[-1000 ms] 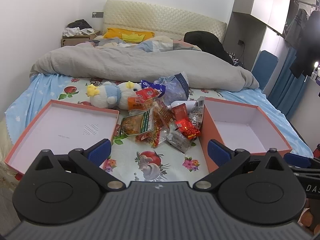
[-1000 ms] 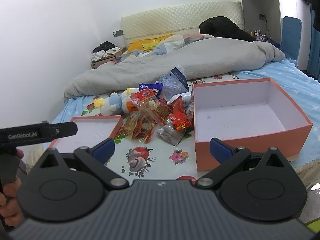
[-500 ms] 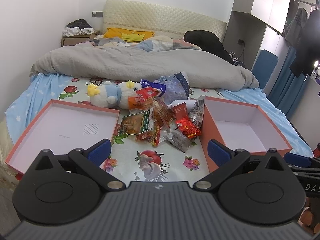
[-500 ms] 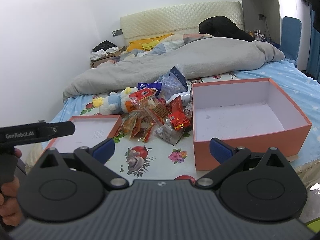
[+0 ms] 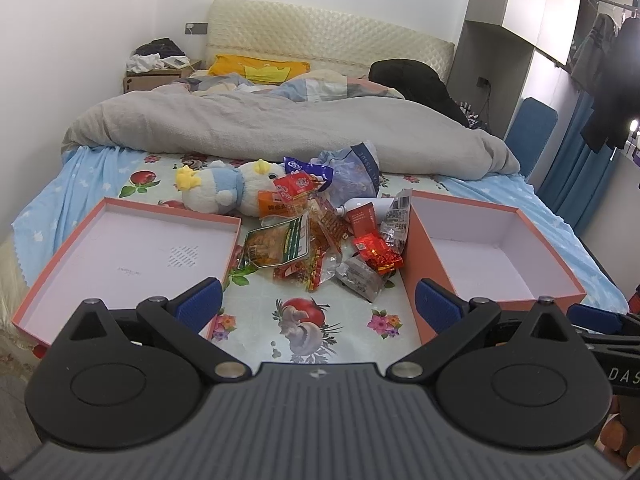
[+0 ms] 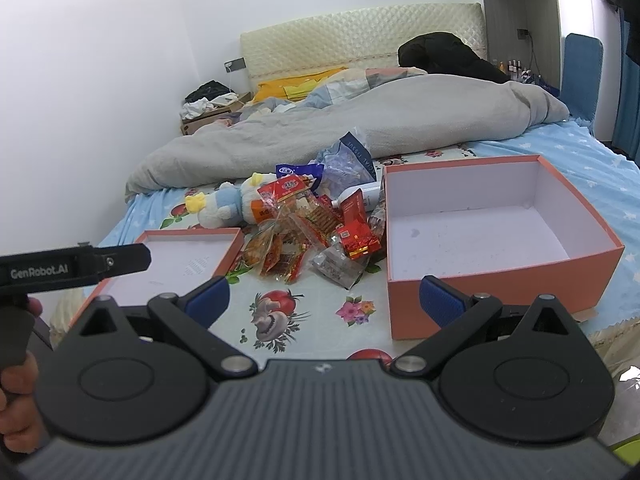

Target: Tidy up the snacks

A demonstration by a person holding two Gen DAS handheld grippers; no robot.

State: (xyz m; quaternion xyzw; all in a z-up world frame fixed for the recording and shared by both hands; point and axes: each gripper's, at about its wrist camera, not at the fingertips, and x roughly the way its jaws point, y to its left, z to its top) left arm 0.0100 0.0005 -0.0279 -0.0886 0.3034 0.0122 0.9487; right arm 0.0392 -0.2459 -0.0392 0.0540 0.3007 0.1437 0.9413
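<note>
snacks [image 5: 320, 236] lie ahead of both spread fingers [image 5: 200, 300].

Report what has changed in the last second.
Almost nothing. The right gripper has drifted slightly, so its view shifts a touch; the left gripper holds steady. Both stay open and empty. The snack pile, deep box and shallow lid lie untouched.

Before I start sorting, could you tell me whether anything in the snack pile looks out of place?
Yes: a plush toy and a white bottle lie among the snack packets, between the empty lid and box; neither is a snack.
</note>
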